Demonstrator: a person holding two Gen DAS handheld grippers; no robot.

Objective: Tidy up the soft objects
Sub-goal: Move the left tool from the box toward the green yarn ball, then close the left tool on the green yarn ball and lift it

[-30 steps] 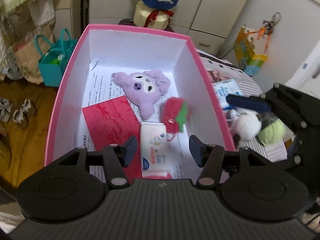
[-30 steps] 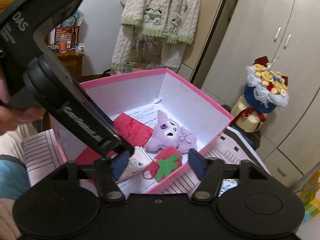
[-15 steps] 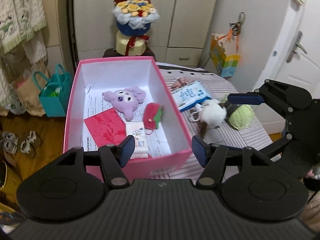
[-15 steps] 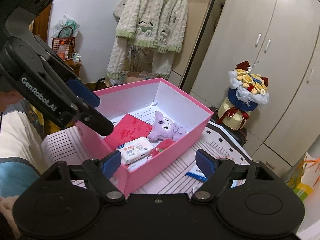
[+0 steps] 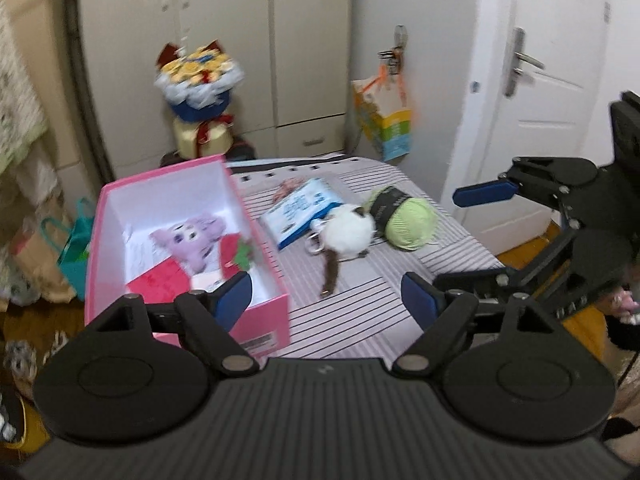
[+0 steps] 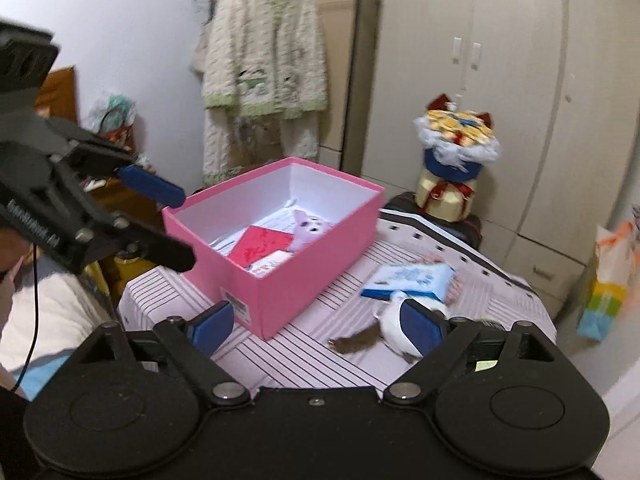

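Both grippers hang clear of the pink box [image 5: 264, 312], whereas a second ago they were right over its open top. The left gripper [image 5: 326, 298] has just been opening its jaws; they stand wide with nothing between them, only the striped table cover [image 5: 360, 320] showing in the gap. The right gripper [image 6: 316, 322] has likewise just been opening and holds nothing; its blue fingers [image 6: 210, 326] frame the near corner of the box and the white fluffy ball [image 6: 394, 326].

Earlier the left wrist view looked almost straight down into the box; now it sees the box from a distance at the left of the table, along with the things outside it. Inside the box lie a purple plush toy [image 5: 188, 242], a red and green fuzzy toy [image 5: 240, 254], a red card [image 5: 160, 284] and a white tissue pack [image 6: 272, 260], in the same order as before.

On the table cover, to the right of the box, sit a blue and white pack [image 5: 302, 212], the white fluffy ball [image 5: 348, 234] touching it, with a brown tail, and a green ball of yarn [image 5: 408, 222] just beside that.
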